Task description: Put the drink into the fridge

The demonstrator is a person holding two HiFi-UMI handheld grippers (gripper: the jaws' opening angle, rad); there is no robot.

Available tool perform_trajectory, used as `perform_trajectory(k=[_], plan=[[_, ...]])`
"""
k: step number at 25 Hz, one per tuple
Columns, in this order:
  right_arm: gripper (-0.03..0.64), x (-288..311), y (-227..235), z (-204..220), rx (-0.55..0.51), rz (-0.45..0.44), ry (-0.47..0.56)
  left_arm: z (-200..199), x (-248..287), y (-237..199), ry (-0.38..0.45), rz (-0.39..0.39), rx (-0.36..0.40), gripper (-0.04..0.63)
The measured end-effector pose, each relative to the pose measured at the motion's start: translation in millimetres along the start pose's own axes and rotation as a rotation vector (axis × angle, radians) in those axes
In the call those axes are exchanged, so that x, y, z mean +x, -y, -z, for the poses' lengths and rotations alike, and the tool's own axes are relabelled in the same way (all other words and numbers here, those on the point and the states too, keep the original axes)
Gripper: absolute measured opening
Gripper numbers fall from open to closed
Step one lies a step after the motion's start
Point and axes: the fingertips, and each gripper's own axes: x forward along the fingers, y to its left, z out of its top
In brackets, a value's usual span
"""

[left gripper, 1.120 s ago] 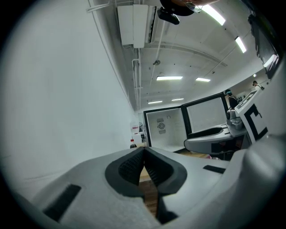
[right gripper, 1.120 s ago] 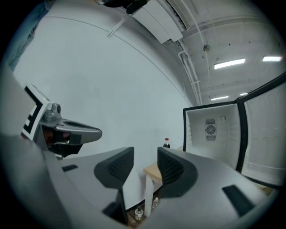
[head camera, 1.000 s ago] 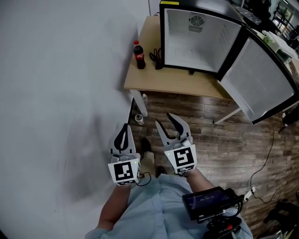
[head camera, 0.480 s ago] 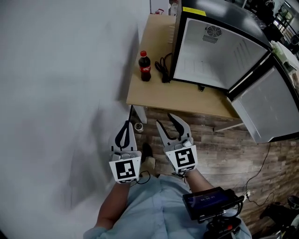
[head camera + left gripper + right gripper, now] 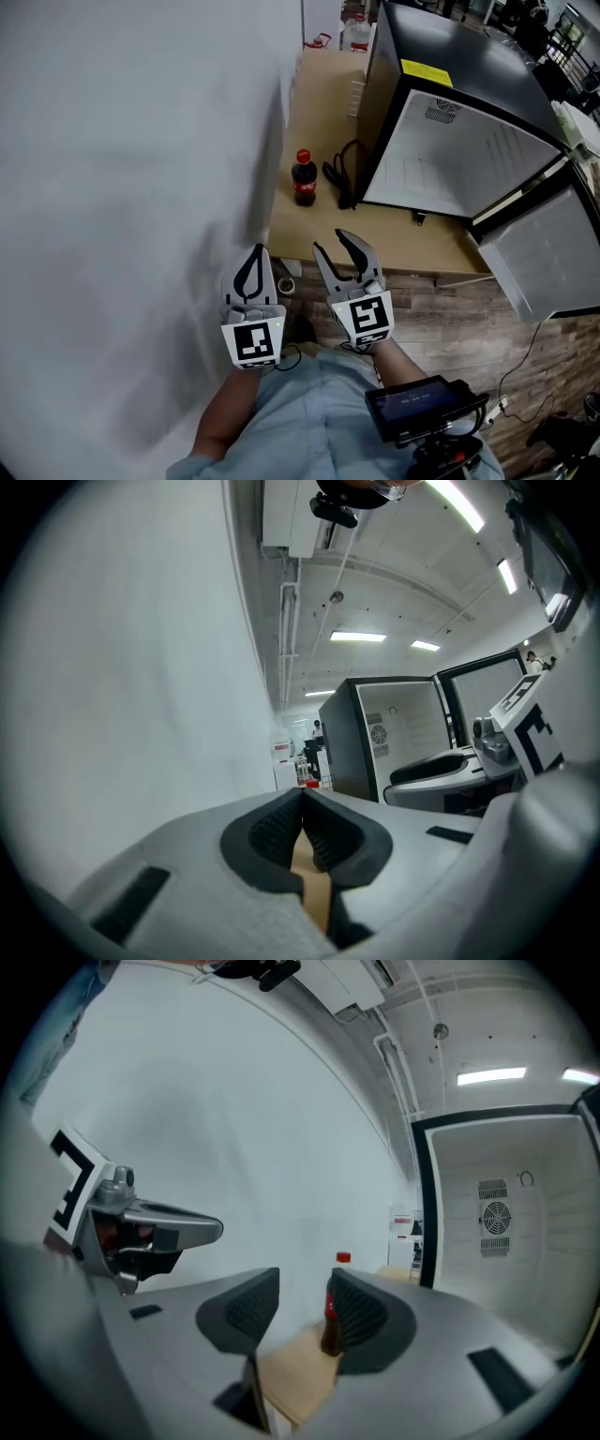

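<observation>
Cola bottle [image 5: 304, 178] upright on wooden worktop [image 5: 375, 242], beside a black cable [image 5: 342, 174] and the open fridge [image 5: 450, 131], left gripper [image 5: 255, 255] jaws pressed together, right gripper [image 5: 331, 244] jaws spread and empty, both held short of the worktop.

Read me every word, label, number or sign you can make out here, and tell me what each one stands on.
No text here reads clearly.
cola bottle, red label: too small to read.
fridge, yellow sticker on its top edge: print too small to read.
screen at the person's waist: blurred.
sign, red and white, far off by the wall: too small to read.
</observation>
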Motion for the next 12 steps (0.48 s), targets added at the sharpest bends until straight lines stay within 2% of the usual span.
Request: perform_trajectory(k=[5, 12], plan=[[0.183, 27, 12, -5, 0.002, 0.015, 0.009, -7, 25, -16, 0.009, -0.003, -0.021, 0.008], [0.184, 56, 28, 6, 0.015, 0.009, -0.013, 2, 53, -29, -0.008, -0.009, -0.037, 0.008]])
